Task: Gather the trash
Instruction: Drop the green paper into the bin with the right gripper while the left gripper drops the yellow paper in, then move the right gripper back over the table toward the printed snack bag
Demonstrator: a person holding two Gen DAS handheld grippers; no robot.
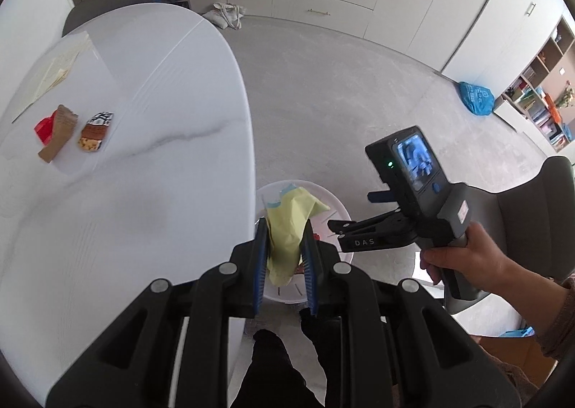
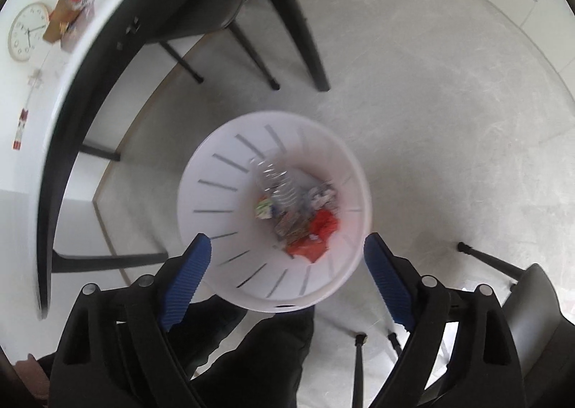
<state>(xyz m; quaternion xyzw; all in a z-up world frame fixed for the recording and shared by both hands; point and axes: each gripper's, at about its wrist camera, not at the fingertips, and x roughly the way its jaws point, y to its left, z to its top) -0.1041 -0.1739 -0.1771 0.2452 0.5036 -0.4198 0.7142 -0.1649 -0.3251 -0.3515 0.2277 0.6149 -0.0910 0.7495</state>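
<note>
Two grippers were over one white slotted bin (image 2: 222, 228) on the floor beside the table (image 1: 161, 174).

- Left gripper (image 1: 285, 257): blue pads pinching a crumpled yellow paper (image 1: 287, 225), held above the bin's mouth and not yet dropped.
- Right gripper (image 2: 287, 278): jaws spread wide over the bin, nothing between them; the person's hand (image 1: 463, 260) gripped its handle.
- Bin contents: a red wrapper (image 2: 316, 235), small mixed wrappers, and a blurred silvery piece (image 2: 276, 181) that I could not identify.
- Left on the table: a red scrap (image 1: 45, 129), a torn brown card (image 1: 59, 137) and a patterned wrapper (image 1: 95, 131), lying together near the far side; a flat pale sheet (image 1: 54, 70) beyond them.

Judgement: collection was partly done; the yellow paper and those table pieces remained.
</note>
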